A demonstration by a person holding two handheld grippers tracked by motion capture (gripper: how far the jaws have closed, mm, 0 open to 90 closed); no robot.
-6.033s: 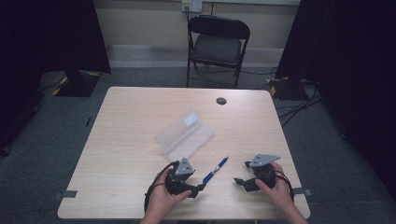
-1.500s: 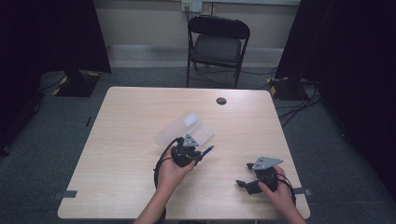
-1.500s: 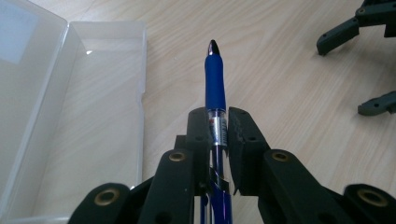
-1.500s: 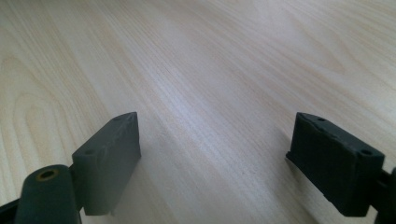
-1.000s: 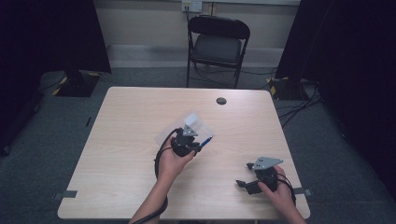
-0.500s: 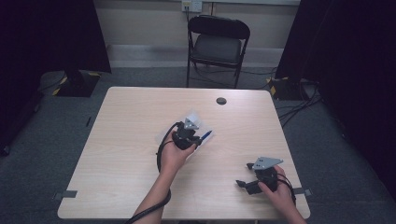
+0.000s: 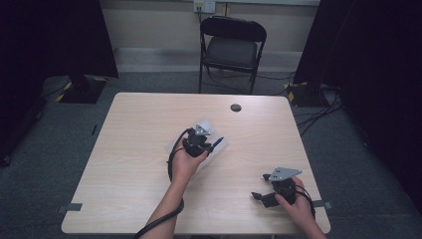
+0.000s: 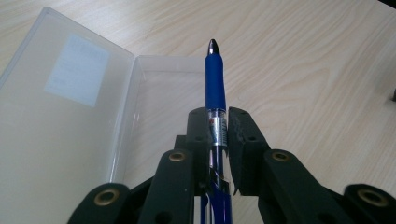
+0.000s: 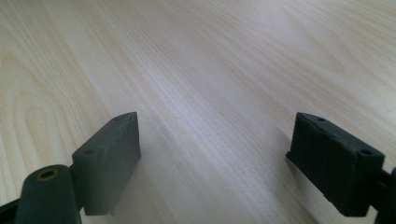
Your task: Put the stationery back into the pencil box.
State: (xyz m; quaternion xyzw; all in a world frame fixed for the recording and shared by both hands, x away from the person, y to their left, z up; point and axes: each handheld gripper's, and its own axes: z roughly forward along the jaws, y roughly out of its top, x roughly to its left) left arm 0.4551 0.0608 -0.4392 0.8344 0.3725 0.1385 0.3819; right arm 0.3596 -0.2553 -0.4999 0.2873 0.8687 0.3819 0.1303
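The blue pen [image 8: 215,88] is clamped between the jaws of the left gripper [image 8: 218,128], its long axis running straight out along the jaws with the dark tip leading and the clear barrel passing back between the pads. In the left gripper view the tip hangs over the open clear plastic case [image 8: 60,116], just past the hinge line, above the shallower half that lies nearer the middle of that picture; the flat lid half with a pale label spreads out to its left. From the high view the left gripper [image 7: 200,142] sits over the case [image 7: 221,145] near the table's middle, the pen [image 7: 217,142] pointing right and slightly far, so it lies at an angle across the case and not yet along its length. My judgement is that the coming move turns on this: the pen's axis needs swinging into line with the tray's long side and lowering before the grip is let go.

Both halves of the case look empty, as far as the translucent plastic lets me tell.

The right gripper [image 7: 272,193] rests at the table's [image 7: 129,149] near right, well apart from the case, and in the right gripper view its jaws stand wide with only bare wood between them. A folding chair [image 7: 231,47] stands beyond the far edge.
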